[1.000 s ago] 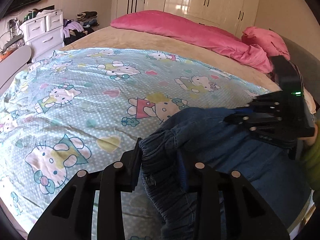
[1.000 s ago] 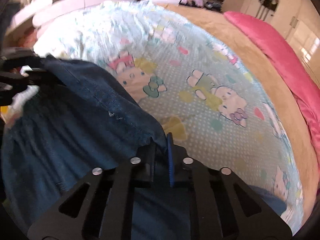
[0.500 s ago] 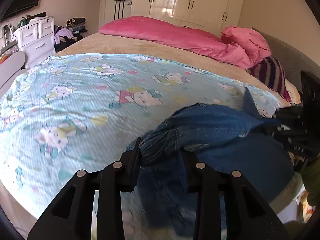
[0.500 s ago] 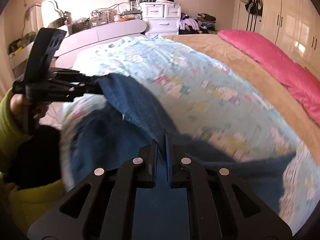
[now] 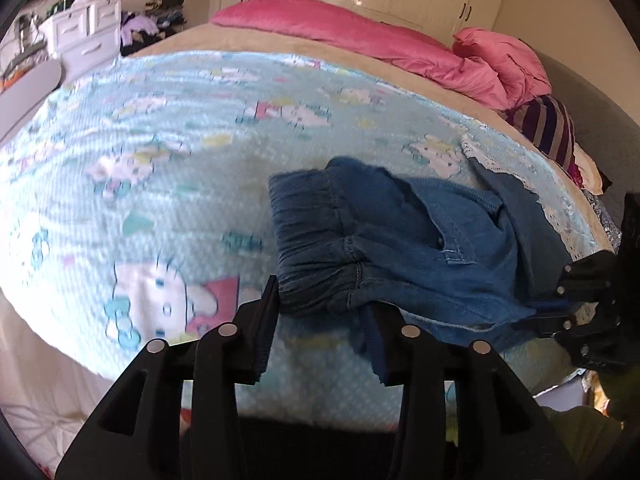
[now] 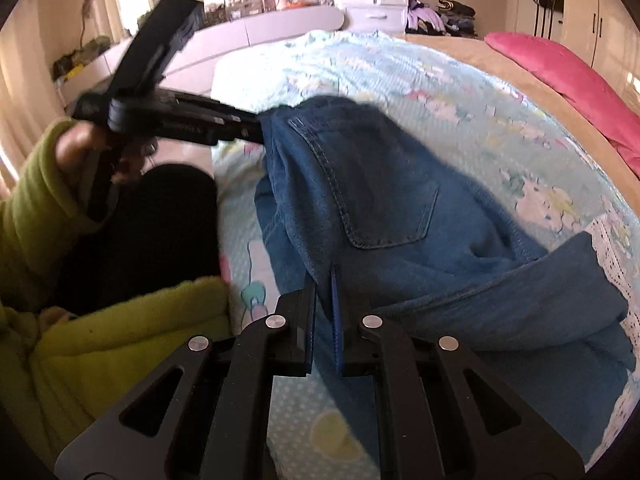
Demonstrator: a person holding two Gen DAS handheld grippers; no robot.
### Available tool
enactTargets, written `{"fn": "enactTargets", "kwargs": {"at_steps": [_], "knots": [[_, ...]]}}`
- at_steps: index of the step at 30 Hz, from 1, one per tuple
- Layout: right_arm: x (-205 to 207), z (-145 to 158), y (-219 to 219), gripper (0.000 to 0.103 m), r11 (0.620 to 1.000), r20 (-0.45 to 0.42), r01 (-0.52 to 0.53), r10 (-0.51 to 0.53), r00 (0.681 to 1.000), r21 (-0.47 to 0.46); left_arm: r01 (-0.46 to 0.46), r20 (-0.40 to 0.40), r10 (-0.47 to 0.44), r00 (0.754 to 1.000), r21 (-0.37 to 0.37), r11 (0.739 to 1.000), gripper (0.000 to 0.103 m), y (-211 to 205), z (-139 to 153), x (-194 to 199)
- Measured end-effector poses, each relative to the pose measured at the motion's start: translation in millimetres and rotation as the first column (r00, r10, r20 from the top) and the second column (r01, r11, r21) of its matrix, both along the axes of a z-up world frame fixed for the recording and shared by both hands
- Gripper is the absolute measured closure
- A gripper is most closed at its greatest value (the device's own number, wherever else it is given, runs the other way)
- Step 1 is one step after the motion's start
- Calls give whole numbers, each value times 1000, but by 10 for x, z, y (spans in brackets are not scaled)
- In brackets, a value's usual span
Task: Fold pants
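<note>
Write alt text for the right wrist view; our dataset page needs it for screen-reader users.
The right claw, shut on blue denim pants, holds them over a cartoon-print bedspread. The left claw, gripped by a green-sleeved hand, pinches the pants' far edge.

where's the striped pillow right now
In the left wrist view the striped pillow sits at the far right edge of the bed, just below the pink duvet and beyond the jeans.
</note>
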State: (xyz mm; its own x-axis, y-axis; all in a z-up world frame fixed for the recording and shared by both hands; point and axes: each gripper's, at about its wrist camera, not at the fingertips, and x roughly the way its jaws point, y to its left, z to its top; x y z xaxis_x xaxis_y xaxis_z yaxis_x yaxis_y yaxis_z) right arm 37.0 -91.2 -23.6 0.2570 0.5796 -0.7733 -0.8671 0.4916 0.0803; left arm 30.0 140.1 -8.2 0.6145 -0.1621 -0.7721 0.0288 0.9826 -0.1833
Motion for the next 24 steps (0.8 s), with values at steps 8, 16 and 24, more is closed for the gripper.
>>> {"fn": "enactTargets", "kwargs": {"at_steps": [8, 16, 24], "knots": [[-98, -69, -20, 97, 1000, -5, -3, 2, 1000, -11, -111, 33, 111, 993, 1, 994, 62, 120, 148, -344], [-208, -52, -40, 83, 999, -23, -34, 34, 999, 5, 28, 54, -28, 998, 5, 1000, 64, -456, 253, -43], [-5, 161, -251, 74, 989, -5, 80, -80, 997, 123, 22, -11, -21, 1000, 57, 998, 66, -458, -101, 59]]}}
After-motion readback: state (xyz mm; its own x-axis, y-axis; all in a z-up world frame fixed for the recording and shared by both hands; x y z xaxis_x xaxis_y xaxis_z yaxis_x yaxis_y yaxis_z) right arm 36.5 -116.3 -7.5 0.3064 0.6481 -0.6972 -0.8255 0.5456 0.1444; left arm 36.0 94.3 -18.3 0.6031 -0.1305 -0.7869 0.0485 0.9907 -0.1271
